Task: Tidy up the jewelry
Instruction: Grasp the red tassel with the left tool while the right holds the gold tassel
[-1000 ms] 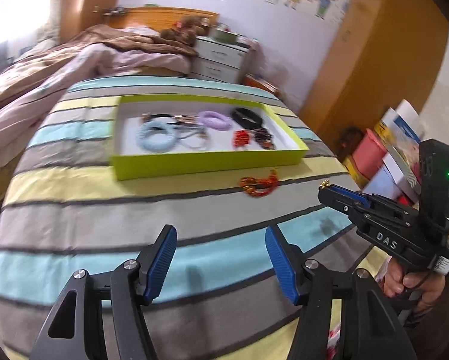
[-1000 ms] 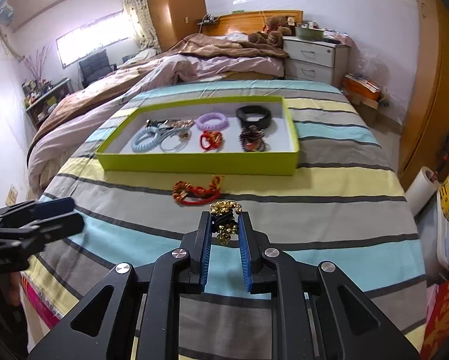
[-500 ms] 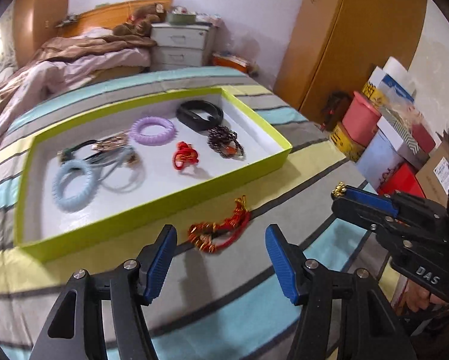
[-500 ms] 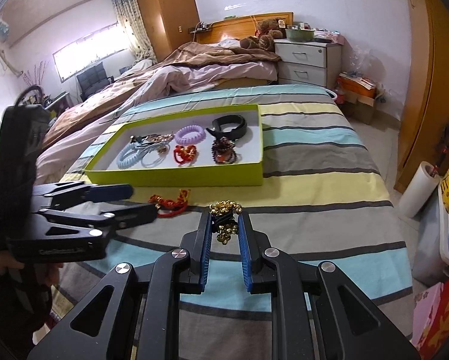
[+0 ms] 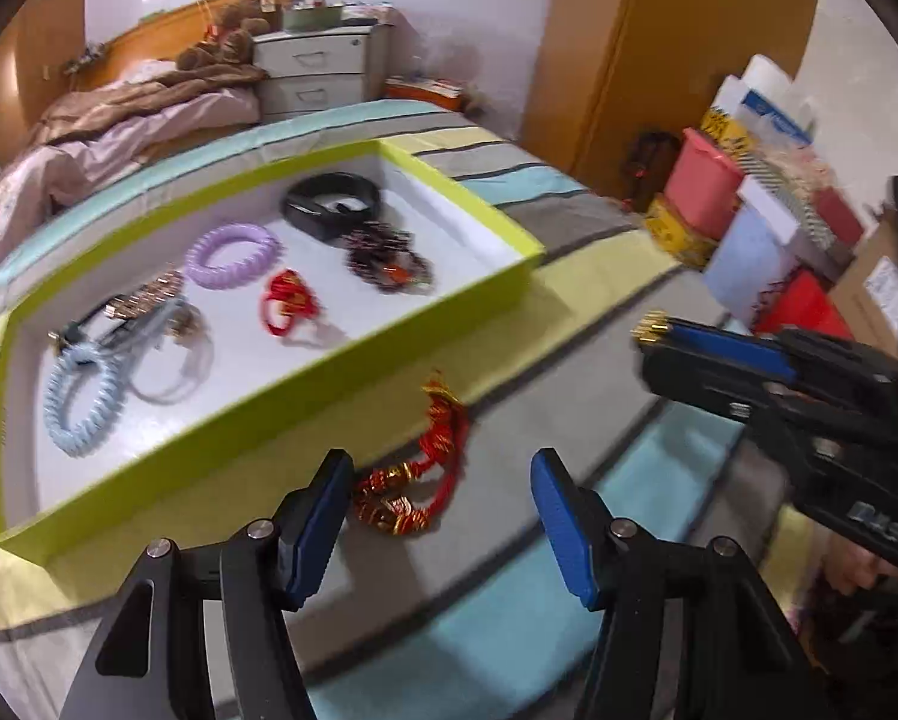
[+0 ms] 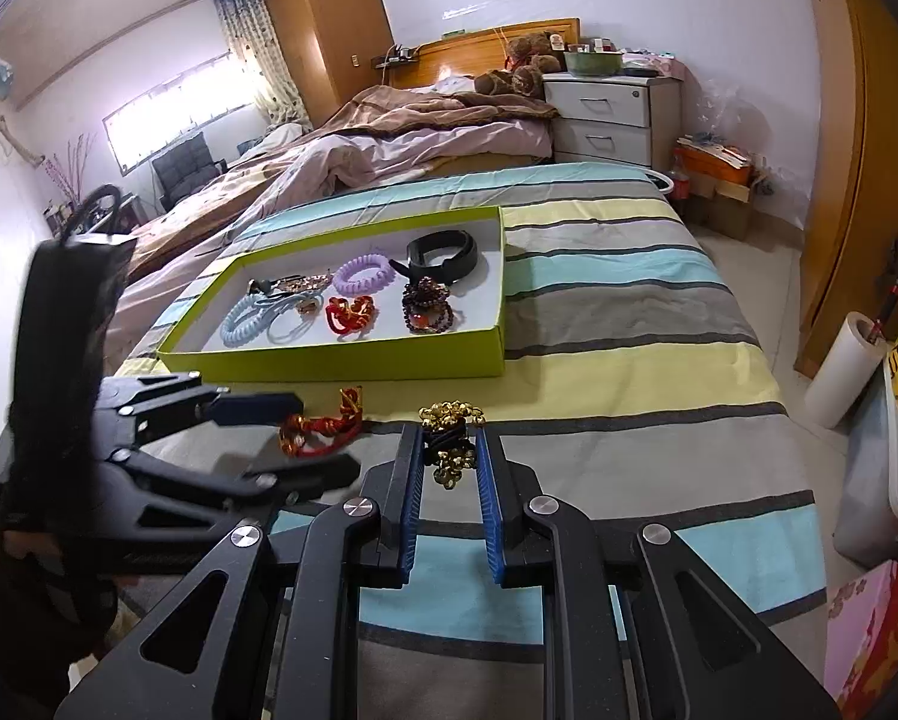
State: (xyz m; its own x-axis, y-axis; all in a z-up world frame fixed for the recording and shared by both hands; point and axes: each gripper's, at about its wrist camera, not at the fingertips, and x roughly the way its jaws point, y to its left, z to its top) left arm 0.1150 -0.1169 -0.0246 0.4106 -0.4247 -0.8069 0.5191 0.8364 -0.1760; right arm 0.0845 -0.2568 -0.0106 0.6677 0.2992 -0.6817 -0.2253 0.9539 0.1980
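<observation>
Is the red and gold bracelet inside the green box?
No, the red and gold bracelet lies on the striped bedspread just outside the green box, between the left gripper's open fingers.

A home bedroom: a striped bed (image 6: 599, 312), rumpled quilt (image 6: 389, 138), bedside drawers (image 6: 605, 114), wooden wardrobe (image 6: 323, 18) and curtained window (image 6: 179, 102).

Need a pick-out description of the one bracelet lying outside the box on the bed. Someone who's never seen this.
Start at the striped bedspread and find the shallow lime-green box on it. Just in front of the box's near wall, on the bare fabric, lies the red corded bracelet with gold beads, between the open left gripper fingers. It is the only loose piece lying outside the box.
</observation>
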